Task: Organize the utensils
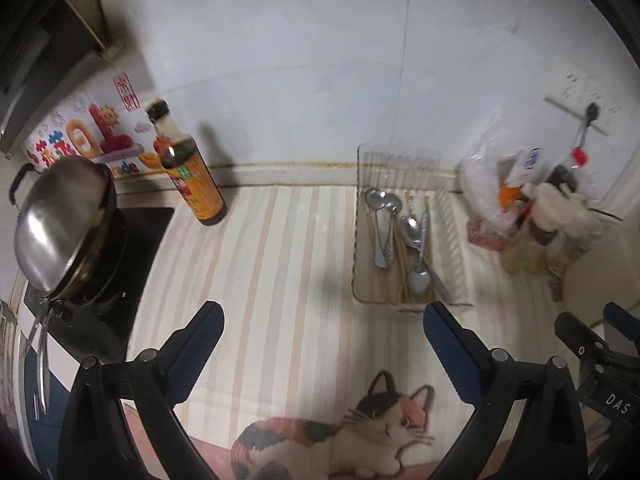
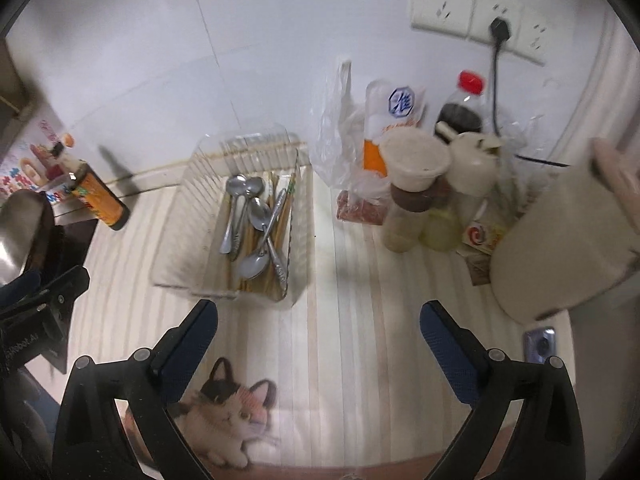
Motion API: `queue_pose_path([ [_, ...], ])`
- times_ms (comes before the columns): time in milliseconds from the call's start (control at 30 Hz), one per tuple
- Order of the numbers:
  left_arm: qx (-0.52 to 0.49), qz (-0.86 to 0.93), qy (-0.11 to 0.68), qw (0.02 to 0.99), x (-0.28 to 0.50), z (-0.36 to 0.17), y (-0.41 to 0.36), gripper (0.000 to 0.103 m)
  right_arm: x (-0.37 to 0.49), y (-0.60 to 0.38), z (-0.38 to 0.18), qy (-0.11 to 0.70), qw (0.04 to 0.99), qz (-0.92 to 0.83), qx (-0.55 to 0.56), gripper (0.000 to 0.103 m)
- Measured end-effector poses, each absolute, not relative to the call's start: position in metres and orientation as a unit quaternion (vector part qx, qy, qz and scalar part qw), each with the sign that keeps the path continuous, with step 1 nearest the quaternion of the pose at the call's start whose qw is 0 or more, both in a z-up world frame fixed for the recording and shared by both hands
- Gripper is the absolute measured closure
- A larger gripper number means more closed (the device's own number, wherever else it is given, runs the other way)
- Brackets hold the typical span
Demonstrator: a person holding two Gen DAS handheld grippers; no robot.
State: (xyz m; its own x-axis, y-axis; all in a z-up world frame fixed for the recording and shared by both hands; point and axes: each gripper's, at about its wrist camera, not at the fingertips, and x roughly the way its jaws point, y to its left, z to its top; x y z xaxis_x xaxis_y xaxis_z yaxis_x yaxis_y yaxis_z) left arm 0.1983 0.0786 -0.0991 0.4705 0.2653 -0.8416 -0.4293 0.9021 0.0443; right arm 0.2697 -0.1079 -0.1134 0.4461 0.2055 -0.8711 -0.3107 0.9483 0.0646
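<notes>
Both grippers hang above the striped counter mat [image 2: 344, 320], jaws wide apart, nothing between them: left gripper [image 1: 324, 344], right gripper [image 2: 320, 340]. Spoons [image 2: 256, 212] and chopsticks [image 2: 280, 216] lie jumbled in the clear plastic tray [image 2: 176, 240] near the wall, soy sauce bottle [image 1: 192, 176] to its left.

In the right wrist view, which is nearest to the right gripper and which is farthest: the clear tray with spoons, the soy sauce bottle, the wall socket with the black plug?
From the right gripper:
1. Clear tray, just ahead, slightly left.
2. Soy sauce bottle, farther back on the left, near the wall.
3. Wall socket, high on the wall, upper right.
</notes>
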Motion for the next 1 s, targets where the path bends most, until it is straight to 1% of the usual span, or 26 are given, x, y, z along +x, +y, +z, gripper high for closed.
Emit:
queue_pose_path([
  [333, -0.083, 0.170, 0.411, 0.892, 0.113, -0.019, 0.059, 0.001, 0.172, -0.129, -0.028, 0.440, 0.883, 0.163, -0.025, 0.001],
  [533, -0.101, 0.141, 0.399, 0.900, 0.070, 0.010, 0.052, 0.001, 0.122, -0.138, 0.014, 0.415, 0.890, 0.189, -0.006, 0.001],
  [733, -0.120, 0.114, 0.407, 0.898, 0.047, 0.023, 0.043, 0.001, 0.094, -0.146, 0.040, 0.412, 0.880, 0.237, 0.008, 0.001],
  [1000, -0.124, 0.103, 0.399, 0.903, 0.034, 0.040, 0.031, 0.001, 0.087, -0.152, 0.052, 0.415, 0.869, 0.270, 0.012, 0.001],
])
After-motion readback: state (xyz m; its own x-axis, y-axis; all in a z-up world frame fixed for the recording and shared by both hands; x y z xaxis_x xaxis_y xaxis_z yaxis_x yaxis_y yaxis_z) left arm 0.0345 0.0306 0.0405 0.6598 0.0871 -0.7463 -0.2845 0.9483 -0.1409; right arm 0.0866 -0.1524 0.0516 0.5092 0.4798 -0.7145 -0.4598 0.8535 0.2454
